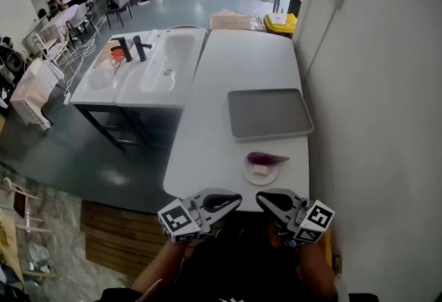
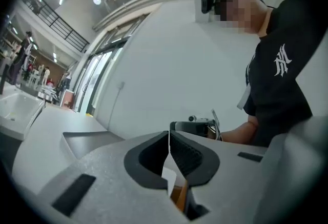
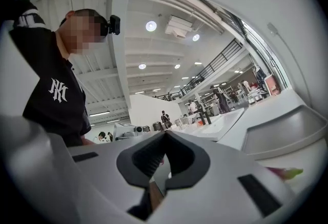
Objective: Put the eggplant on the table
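A small purple eggplant (image 1: 266,158) with a green stem lies across the far rim of a small white plate (image 1: 261,173) near the front of the white table (image 1: 228,86). Both grippers hover below the table's front edge, tips turned toward each other. My left gripper (image 1: 238,200) is shut and empty, and my right gripper (image 1: 259,198) is shut and empty too. In the right gripper view the eggplant (image 3: 283,172) peeks past the right jaw. The left gripper view looks along shut jaws at the other gripper (image 2: 197,126) and the person.
A grey tray (image 1: 269,113) lies on the table beyond the plate. A white double sink unit (image 1: 141,69) stands to the left. A white wall (image 1: 373,86) runs along the table's right side. A yellow bin (image 1: 281,23) stands past the far end.
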The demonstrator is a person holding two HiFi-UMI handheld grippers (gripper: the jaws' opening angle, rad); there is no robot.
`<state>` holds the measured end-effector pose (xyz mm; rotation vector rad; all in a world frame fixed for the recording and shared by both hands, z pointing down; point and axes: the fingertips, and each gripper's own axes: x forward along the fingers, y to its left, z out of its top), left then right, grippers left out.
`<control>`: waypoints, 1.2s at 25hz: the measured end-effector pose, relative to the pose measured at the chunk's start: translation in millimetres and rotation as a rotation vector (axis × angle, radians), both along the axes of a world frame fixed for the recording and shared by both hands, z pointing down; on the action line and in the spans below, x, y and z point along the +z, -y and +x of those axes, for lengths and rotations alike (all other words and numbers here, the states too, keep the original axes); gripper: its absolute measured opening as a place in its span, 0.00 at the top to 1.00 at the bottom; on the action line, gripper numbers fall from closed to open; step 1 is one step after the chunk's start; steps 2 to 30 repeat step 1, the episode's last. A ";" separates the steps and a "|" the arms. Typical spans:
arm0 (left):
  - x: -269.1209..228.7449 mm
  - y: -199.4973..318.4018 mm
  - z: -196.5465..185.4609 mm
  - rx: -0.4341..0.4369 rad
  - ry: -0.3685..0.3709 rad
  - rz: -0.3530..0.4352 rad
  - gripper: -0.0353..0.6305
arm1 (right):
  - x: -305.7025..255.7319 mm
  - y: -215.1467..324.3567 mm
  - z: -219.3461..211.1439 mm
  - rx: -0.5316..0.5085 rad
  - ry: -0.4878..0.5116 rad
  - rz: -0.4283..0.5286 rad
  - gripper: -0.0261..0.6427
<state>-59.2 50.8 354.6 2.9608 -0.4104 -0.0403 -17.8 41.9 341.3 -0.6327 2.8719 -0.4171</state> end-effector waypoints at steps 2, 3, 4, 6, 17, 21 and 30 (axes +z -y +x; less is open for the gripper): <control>-2.8 5.7 2.3 -0.016 -0.001 0.016 0.93 | -1.5 4.6 0.5 -0.013 -0.007 0.028 0.96; -2.8 5.7 2.3 -0.016 -0.001 0.016 0.93 | -1.5 4.6 0.5 -0.013 -0.007 0.028 0.96; -2.8 5.7 2.3 -0.016 -0.001 0.016 0.93 | -1.5 4.6 0.5 -0.013 -0.007 0.028 0.96; -2.8 5.7 2.3 -0.016 -0.001 0.016 0.93 | -1.5 4.6 0.5 -0.013 -0.007 0.028 0.96; -2.8 5.7 2.3 -0.016 -0.001 0.016 0.93 | -1.5 4.6 0.5 -0.013 -0.007 0.028 0.96; -2.8 5.7 2.3 -0.016 -0.001 0.016 0.93 | -1.5 4.6 0.5 -0.013 -0.007 0.028 0.96; -2.8 5.7 2.3 -0.016 -0.001 0.016 0.93 | -1.5 4.6 0.5 -0.013 -0.007 0.028 0.96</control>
